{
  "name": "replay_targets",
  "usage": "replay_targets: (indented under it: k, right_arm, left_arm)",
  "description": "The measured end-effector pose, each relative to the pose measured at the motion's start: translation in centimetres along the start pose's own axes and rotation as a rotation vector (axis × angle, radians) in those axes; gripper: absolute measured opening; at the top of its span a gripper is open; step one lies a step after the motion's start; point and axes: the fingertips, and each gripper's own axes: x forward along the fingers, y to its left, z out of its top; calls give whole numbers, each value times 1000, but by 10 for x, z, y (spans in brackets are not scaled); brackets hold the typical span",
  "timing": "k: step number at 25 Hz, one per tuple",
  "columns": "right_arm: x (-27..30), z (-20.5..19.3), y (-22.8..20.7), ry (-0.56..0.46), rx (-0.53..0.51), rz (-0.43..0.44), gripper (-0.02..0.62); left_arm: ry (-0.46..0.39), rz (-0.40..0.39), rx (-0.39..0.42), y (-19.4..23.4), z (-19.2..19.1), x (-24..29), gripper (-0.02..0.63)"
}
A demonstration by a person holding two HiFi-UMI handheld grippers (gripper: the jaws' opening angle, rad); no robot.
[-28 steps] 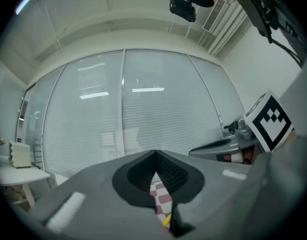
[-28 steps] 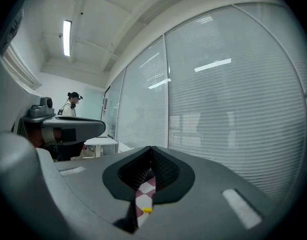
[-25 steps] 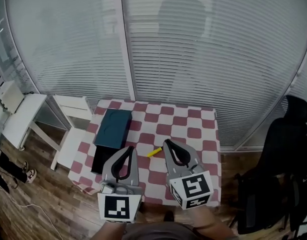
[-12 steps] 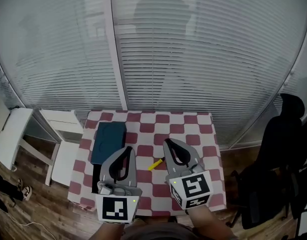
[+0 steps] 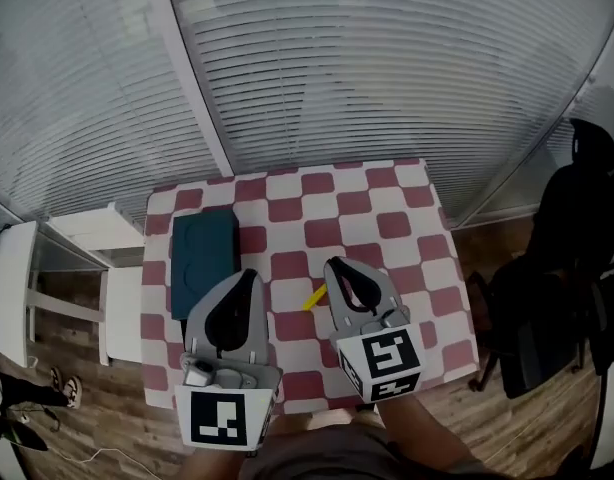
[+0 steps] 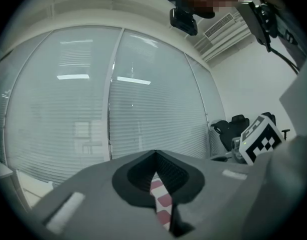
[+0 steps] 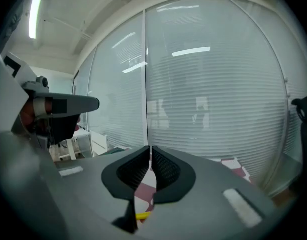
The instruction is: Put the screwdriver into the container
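**A:** What lies at the left of the table (image 5: 387,230)?

**B:** The dark teal container (image 5: 204,258) sits on the red-and-white checked cloth, close to the left edge. A white stand (image 5: 115,308) is on the floor beside that edge.

**A:** And the left gripper (image 5: 245,273)?

**B:** It hangs over the near part of the table, just right of the container. In the left gripper view, the left gripper (image 6: 154,152) has its tips meeting, with nothing between them. Only checked cloth shows through the gap lower down.

**A:** Where is the screwdriver (image 5: 313,298)?

**B:** It is the small yellow thing lying flat on the cloth between the two grippers, nearer the right one and well apart from the container.

**A:** The right gripper (image 5: 332,263)?

**B:** In its own view, the right gripper (image 7: 149,148) has its jaws all but together, with a hairline slit at the tips and nothing in it. The screwdriver (image 7: 142,215) shows low down beneath them. A black office chair (image 5: 557,298) stands off the table's right side.
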Motion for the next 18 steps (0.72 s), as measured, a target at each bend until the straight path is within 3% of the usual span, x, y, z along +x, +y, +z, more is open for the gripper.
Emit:
replay_targets:
  k: [6, 10, 18]
  right_arm:
    - [27, -72, 6, 134, 108, -70, 80]
    - [39, -111, 8, 196, 152, -118, 161]
    - [39, -171, 21, 314, 208, -190, 264]
  left_arm:
    - [124, -83, -63, 12, -51, 10, 0]
    - [109, -131, -65, 16, -64, 26, 0]
    - [177, -154, -106, 26, -109, 31, 0]
